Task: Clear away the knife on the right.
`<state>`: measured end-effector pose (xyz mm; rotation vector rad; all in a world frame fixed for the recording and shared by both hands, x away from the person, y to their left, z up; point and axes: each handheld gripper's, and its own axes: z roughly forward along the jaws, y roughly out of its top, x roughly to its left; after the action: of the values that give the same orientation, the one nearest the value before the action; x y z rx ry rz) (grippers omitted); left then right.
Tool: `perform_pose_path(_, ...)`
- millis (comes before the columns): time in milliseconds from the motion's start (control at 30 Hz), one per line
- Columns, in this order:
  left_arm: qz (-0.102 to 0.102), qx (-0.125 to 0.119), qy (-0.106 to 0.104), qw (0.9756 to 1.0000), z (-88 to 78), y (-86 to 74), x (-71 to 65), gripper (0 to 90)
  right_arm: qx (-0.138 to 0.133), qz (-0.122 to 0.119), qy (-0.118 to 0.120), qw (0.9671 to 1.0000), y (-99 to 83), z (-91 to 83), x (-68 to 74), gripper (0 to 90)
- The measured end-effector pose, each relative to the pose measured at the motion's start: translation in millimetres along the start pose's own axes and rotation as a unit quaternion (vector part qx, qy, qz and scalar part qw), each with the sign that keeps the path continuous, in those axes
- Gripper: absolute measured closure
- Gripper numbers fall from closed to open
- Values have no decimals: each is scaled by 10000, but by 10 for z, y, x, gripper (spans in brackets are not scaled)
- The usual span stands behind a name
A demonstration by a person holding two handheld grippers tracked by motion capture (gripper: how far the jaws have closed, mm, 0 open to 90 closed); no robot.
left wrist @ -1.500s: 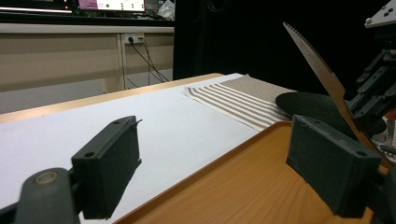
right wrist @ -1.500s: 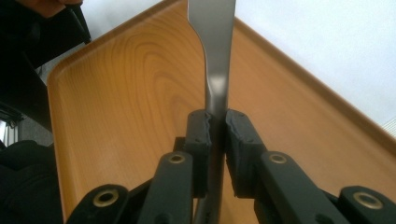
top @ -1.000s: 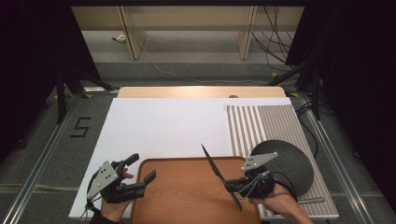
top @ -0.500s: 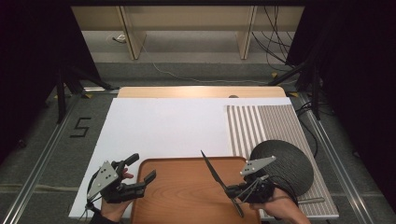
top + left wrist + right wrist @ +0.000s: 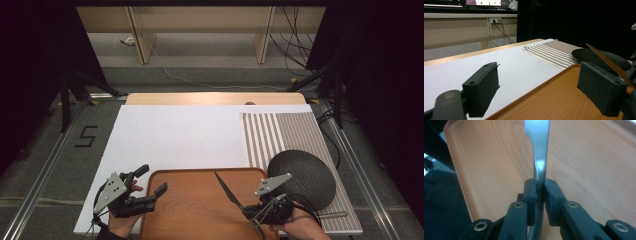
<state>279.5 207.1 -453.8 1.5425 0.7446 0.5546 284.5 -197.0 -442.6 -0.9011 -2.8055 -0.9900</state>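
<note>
Knife [image 5: 226, 189] orientation was what the coming move turned on: the one table knife was clamped by its handle in the right gripper [image 5: 261, 214], and its long axis ran from those jaws up and to the left in the high view, blade end raised and slanting out over the wooden tray [image 5: 190, 210]. In the right gripper view the two black jaws were pressed together on the narrow metal handle [image 5: 539, 185], with the blade [image 5: 537, 135] rising straight ahead of them above the tray's wood grain [image 5: 584, 160], so the knife lay directly along the gripper's own line. The right hand was thus the one bearing the thing; the left gripper [image 5: 150, 187] sat at the tray's left rim, well apart from the blade, its jaws standing wide apart with nothing between them, as the left gripper view showed across the tray edge [image 5: 544, 85]. From that view the knife [image 5: 607, 61] appeared as a thin slanted bar at the right, in front of the dark round placemat [image 5: 599, 56]. Counted on the desk [image 5: 215, 98]: one knife, one wooden tray, one dark round placemat [image 5: 302, 177], one striped cloth mat [image 5: 290, 132] and one white sheet [image 5: 180, 132] beneath them. Judging by this, lowering the blade flat onto the tray looked the likely next step.
</note>
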Motion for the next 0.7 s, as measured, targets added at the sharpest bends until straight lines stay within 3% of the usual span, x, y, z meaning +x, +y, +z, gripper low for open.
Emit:
perform_pose_path(233, 3, 5, 2, 10000, 2, -1, 1, 165, 429, -124, -166, 9989, -10, 49, 35, 808)
perform_pose_path(267, 1, 12, 3, 10000, 3, -2, 1, 165, 588, -179, -180, 9979, -16, 65, 32, 808)
perform_pose_path(700, 8, 12, 1, 10000, 3, -2, 0, 165, 1023, -200, -260, 9942, -40, 212, 15, 806)
